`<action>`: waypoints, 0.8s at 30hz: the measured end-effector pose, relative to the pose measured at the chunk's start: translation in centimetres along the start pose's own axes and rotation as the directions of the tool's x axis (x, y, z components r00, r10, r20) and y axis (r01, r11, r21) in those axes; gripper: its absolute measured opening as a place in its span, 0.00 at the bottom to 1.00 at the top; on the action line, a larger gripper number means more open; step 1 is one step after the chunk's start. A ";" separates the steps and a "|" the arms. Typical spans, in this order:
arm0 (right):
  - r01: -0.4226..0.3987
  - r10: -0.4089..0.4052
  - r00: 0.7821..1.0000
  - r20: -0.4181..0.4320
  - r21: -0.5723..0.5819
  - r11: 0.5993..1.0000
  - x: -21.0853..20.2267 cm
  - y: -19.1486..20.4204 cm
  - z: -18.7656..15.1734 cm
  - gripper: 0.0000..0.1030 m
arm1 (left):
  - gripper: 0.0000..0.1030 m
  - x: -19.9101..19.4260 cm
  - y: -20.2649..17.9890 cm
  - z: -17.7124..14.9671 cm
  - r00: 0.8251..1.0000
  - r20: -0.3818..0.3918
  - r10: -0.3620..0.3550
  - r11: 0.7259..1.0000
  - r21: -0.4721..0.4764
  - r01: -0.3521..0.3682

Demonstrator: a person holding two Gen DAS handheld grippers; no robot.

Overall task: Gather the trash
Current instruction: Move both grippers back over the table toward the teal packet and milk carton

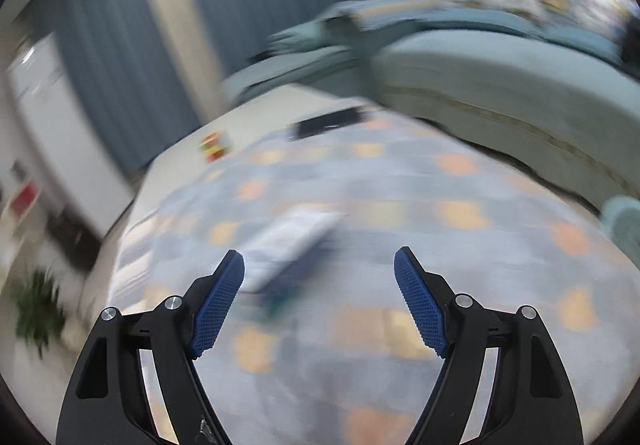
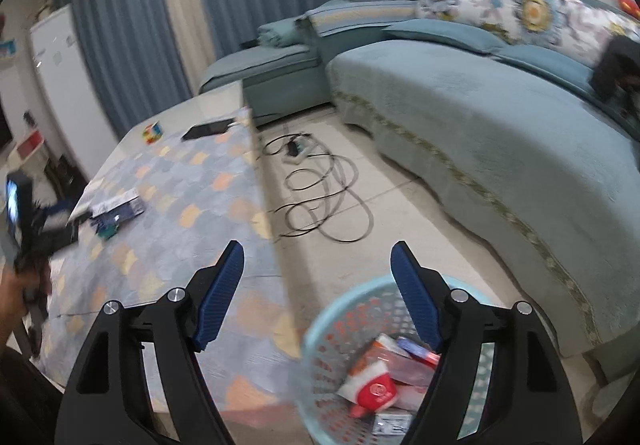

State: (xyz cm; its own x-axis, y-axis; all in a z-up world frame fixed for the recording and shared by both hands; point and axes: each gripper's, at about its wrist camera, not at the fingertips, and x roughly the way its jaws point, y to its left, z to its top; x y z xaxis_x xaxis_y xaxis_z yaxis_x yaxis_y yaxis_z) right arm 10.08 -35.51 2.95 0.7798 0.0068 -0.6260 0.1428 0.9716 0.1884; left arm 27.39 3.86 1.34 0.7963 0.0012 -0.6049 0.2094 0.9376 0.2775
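Observation:
My left gripper is open and empty above the patterned tablecloth, with a blurred white and blue wrapper lying just ahead of its left finger. In the right wrist view the same wrapper pile lies on the table's left side, close to the left gripper held in a hand. My right gripper is open with nothing between its fingers, over the table's corner and a light blue mesh basket on the floor. The basket holds red and white packets.
A black phone and a colourful cube lie at the table's far end. Black cables and a power strip sprawl on the floor between table and teal sofa. A potted plant stands at left.

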 end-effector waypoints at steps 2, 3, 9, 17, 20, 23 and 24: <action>-0.021 0.021 1.000 0.000 -0.040 0.999 0.9 2.6 0.6 0.70 | 0.73 2.7 3.6 0.2 0.997 -0.062 -0.056 0.995 -0.081 0.051; -0.031 0.031 1.000 0.001 -0.054 0.998 1.3 3.6 0.8 0.70 | 0.73 3.7 4.3 0.1 0.992 -0.097 -0.084 0.993 -0.086 0.075; -0.078 0.075 0.997 -0.034 -0.109 0.991 3.7 8.2 1.3 0.70 | 0.73 8.5 4.2 -1.4 0.965 -0.210 -0.156 0.971 0.148 0.189; -0.116 0.102 0.991 -0.092 -0.168 0.979 7.1 13.1 1.4 0.70 | 0.52 9.4 5.1 -0.6 0.940 -0.169 -0.296 0.955 -0.044 0.293; -0.146 0.132 0.987 -0.094 -0.167 0.975 8.0 15.3 1.9 0.70 | 0.15 9.4 4.0 -0.7 0.922 -0.184 -0.341 0.940 -0.075 0.333; -0.185 0.169 0.980 -0.105 -0.171 0.968 8.8 18.0 2.4 0.70 | 0.00 8.8 1.9 -1.2 0.902 -0.204 -0.380 0.923 -0.024 0.384; -0.201 0.183 0.977 -0.110 -0.177 0.964 9.1 19.1 2.5 0.70 | 0.00 8.3 1.4 -1.4 0.880 -0.210 -0.426 0.902 -0.025 0.431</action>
State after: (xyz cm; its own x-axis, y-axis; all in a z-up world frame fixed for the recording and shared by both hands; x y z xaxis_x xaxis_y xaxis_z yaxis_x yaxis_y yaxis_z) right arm 21.43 -17.51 2.80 0.7207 0.2108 -0.6604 -0.1269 0.9767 0.1733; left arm 33.53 5.63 -4.36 0.4923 -0.3257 -0.8072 0.5181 0.8548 -0.0289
